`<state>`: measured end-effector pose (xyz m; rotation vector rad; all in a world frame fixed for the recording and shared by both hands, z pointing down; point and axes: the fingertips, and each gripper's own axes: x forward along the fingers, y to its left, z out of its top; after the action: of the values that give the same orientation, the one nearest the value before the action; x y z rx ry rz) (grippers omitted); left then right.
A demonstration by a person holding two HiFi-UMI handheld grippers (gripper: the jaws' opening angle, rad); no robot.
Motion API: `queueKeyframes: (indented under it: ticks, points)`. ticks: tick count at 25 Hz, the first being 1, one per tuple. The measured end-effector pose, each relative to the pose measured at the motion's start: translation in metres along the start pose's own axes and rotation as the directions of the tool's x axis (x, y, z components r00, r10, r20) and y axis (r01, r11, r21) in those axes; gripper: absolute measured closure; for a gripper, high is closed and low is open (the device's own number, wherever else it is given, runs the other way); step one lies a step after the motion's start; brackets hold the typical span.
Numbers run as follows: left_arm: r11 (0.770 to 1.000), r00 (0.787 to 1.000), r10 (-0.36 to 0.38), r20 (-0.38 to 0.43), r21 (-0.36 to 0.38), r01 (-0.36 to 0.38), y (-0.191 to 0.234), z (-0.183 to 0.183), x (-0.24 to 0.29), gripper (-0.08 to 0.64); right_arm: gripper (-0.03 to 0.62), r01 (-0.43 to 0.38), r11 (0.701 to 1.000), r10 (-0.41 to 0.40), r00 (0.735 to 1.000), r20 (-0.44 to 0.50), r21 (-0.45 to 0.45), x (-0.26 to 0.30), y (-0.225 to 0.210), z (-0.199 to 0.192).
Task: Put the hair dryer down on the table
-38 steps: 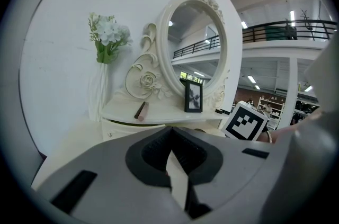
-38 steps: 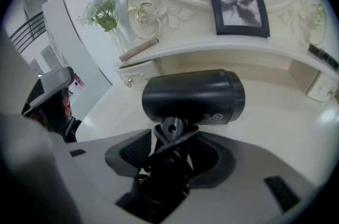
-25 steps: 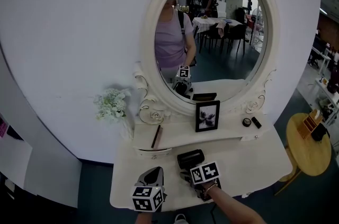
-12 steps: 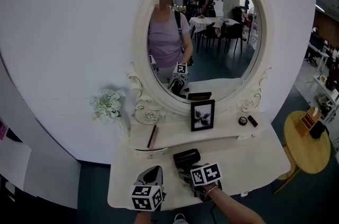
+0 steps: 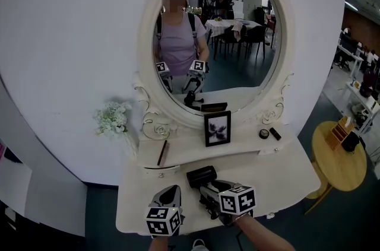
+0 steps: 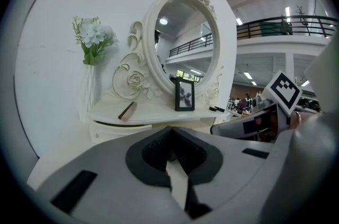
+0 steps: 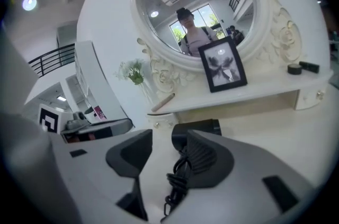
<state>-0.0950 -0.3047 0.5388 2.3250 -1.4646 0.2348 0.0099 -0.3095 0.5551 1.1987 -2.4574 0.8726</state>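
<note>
The black hair dryer [image 5: 200, 175] lies on the white dressing table [image 5: 279, 175], just in front of the small drawer; in the right gripper view the hair dryer [image 7: 197, 126] rests beyond the jaws with its coiled cord [image 7: 177, 186] trailing beneath them. My right gripper [image 5: 206, 195] hovers above and behind it, open. Its jaws have just been closing, and nothing is pressed between them [image 7: 164, 139]. My left gripper [image 5: 171, 190] hangs over the table's front left part, its jaws together and empty [image 6: 170, 130].
A raised shelf [image 5: 178, 155] under the oval mirror [image 5: 219, 24] carries a framed picture [image 5: 217, 128], a brown stick [image 5: 161, 152], a small jar [image 5: 263, 133] and a black tube [image 5: 275, 133]. White flowers [image 5: 111, 119] stand at the left. A round yellow side table [image 5: 332, 170] stands at the right.
My right gripper has lifted away from the hair dryer, which stays lying on the table. The left gripper has hardly shifted. The head view has swung a little.
</note>
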Motion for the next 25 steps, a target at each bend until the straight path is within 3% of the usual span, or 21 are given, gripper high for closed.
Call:
queueKeyframes:
  ticks: [4, 12, 25]
  points:
    - [1.0, 1.0, -0.001, 0.0, 0.003, 0.001, -0.004, 0.0, -0.001, 0.56, 0.434, 0.01, 1.0, -0.009, 0.996, 0.092, -0.003, -0.019, 0.002, 0.013]
    - [1.0, 1.0, -0.018, 0.0, 0.017, 0.018, -0.016, -0.001, -0.002, 0.56, 0.489, 0.016, 1.0, -0.015, 0.974, 0.225, -0.003, -0.055, 0.013, 0.029]
    - [0.999, 0.999, -0.034, 0.028, 0.029, 0.033, -0.029, 0.008, -0.01, 0.56, 0.588, 0.032, 0.999, -0.022, 0.951, 0.308, -0.027, -0.086, 0.025, 0.025]
